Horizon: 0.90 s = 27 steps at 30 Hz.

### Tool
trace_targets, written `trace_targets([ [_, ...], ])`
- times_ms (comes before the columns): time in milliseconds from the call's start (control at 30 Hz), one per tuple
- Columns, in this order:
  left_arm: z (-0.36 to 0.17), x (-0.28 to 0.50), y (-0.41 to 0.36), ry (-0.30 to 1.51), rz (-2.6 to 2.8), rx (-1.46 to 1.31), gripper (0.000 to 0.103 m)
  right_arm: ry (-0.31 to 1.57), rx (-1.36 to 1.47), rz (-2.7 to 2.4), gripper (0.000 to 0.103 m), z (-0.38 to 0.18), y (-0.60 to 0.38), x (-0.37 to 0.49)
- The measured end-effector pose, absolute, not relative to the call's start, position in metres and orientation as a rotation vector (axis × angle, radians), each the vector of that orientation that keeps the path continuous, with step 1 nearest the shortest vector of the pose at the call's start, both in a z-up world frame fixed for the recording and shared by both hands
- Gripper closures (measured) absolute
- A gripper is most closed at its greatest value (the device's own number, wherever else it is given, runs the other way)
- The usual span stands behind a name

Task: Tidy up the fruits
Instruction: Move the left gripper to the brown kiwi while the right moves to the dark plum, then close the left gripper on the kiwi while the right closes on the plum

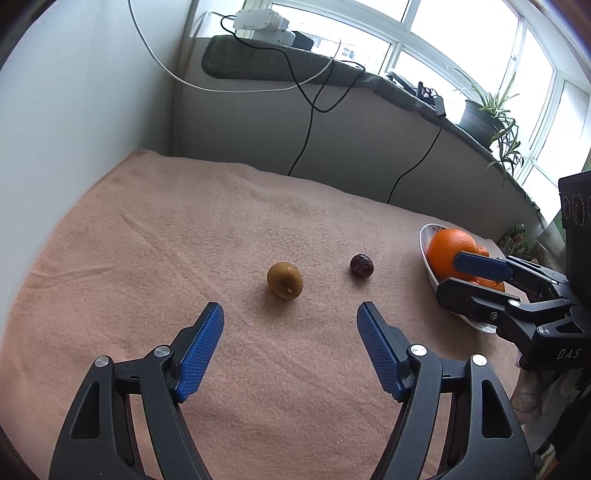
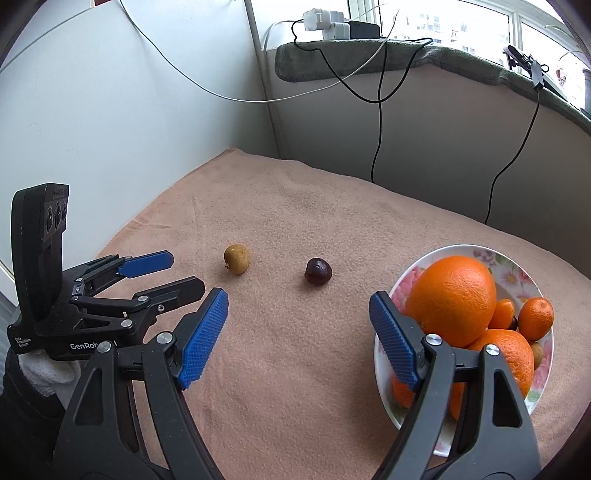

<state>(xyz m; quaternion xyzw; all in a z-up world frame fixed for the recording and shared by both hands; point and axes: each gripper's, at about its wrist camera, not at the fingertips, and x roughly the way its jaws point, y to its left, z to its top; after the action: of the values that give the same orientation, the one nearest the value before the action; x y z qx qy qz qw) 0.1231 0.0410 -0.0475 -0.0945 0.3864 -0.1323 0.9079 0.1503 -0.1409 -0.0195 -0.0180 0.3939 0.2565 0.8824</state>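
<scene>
A yellow-brown fruit (image 1: 284,280) (image 2: 236,258) and a small dark red fruit (image 1: 361,264) (image 2: 318,271) lie apart on the pink cloth (image 1: 221,229). To the right stands a flowered bowl (image 1: 424,236) (image 2: 517,266) holding a big orange (image 2: 452,299) and smaller oranges (image 2: 535,317). My left gripper (image 1: 290,310) (image 2: 186,271) is open, just short of the yellow-brown fruit, with nothing between its fingers. My right gripper (image 2: 298,299) (image 1: 448,275) is open and empty too, its right finger (image 2: 391,332) over the bowl's near rim.
A white wall (image 1: 92,110) borders the cloth on the left. Behind it runs a low ledge with a grey mat (image 1: 280,62), power adapters (image 2: 325,20) and hanging cables (image 1: 306,122). A potted plant (image 1: 487,110) stands by the window. A white-gloved hand (image 2: 44,369) holds the left gripper.
</scene>
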Motion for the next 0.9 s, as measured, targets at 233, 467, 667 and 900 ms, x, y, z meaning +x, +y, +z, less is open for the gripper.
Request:
trace_targets([
  [233, -0.052, 0.134, 0.045, 0.813, -0.289, -0.204, 0.043, 0.867, -0.131, 0.556, 0.037, -0.028, -0.117, 0.176],
  [467, -0.058, 0.145, 0.045, 0.833, -0.303, -0.195, 0.057, 0.931, -0.204, 0.514, 0.056, -0.044, -0.103, 0.201],
  [667, -0.063, 0.153, 0.042, 0.855, -0.315, -0.194, 0.061, 0.958, -0.24, 0.499, 0.059, -0.055, -0.092, 0.21],
  [900, -0.068, 0.162, 0.038, 0.879, -0.326, -0.192, 0.068, 0.985, -0.255, 0.497, 0.066, -0.065, -0.084, 0.219],
])
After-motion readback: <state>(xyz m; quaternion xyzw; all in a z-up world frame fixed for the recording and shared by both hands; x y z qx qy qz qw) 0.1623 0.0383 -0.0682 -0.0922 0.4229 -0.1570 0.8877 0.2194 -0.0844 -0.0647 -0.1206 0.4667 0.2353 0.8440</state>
